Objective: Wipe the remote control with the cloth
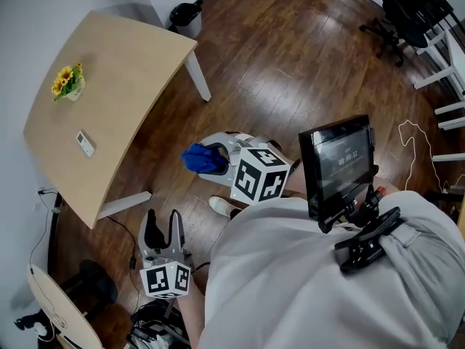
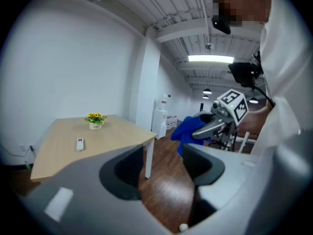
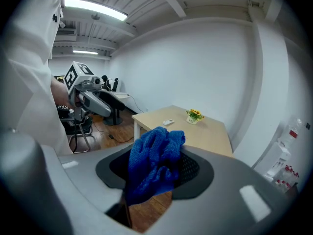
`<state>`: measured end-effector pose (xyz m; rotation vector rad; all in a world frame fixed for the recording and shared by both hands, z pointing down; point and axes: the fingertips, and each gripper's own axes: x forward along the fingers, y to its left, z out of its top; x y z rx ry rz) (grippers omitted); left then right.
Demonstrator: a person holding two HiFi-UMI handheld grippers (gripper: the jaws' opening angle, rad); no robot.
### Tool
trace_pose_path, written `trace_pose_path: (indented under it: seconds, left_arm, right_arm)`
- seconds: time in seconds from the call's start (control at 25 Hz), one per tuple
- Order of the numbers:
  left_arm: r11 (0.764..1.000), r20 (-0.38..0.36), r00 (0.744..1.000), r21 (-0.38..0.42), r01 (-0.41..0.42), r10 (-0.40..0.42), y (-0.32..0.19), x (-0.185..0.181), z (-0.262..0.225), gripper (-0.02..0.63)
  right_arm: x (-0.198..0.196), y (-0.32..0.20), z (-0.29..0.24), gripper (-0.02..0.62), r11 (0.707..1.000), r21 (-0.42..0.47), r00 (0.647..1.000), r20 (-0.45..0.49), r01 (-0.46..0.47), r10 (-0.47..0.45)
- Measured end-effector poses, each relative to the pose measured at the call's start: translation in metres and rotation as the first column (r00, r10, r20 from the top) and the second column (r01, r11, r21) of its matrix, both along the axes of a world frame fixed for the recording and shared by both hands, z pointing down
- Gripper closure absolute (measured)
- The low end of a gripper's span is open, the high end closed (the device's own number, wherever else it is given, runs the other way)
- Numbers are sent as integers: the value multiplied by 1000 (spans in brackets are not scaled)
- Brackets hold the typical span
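Head view: the remote (image 1: 86, 144) is lying on the table (image 1: 123, 71) at nine o'clock. Left gripper view: the left gripper (image 2: 159, 163) is gaping open, holding nothing. Right gripper view: the right gripper (image 3: 155, 174) is clamping the blue cloth (image 3: 154, 153), dead centre.

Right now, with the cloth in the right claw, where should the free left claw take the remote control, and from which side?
Probably from above, across its long edges near one end. The remote control lies flat on the table, slim and oblong, so only its narrow width suits the open left claw, and an end grip leaves its face free for the cloth.
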<state>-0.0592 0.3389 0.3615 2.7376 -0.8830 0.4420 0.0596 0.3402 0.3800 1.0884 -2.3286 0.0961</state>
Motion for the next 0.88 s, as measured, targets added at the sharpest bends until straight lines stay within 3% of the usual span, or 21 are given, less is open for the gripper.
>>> trace_pose_path:
  seconds: [0.4,0.88]
  left_arm:
    - [1000,39,999,6,22,-22,24,8,5,331]
    - [997,40,997,30,64,-66,49,-10,2,332]
  right_arm:
    - [3,19,9,399,999,7,999,-8,44,-44]
    - [-10,40,3,399,997,36,997,-9,76,-75]
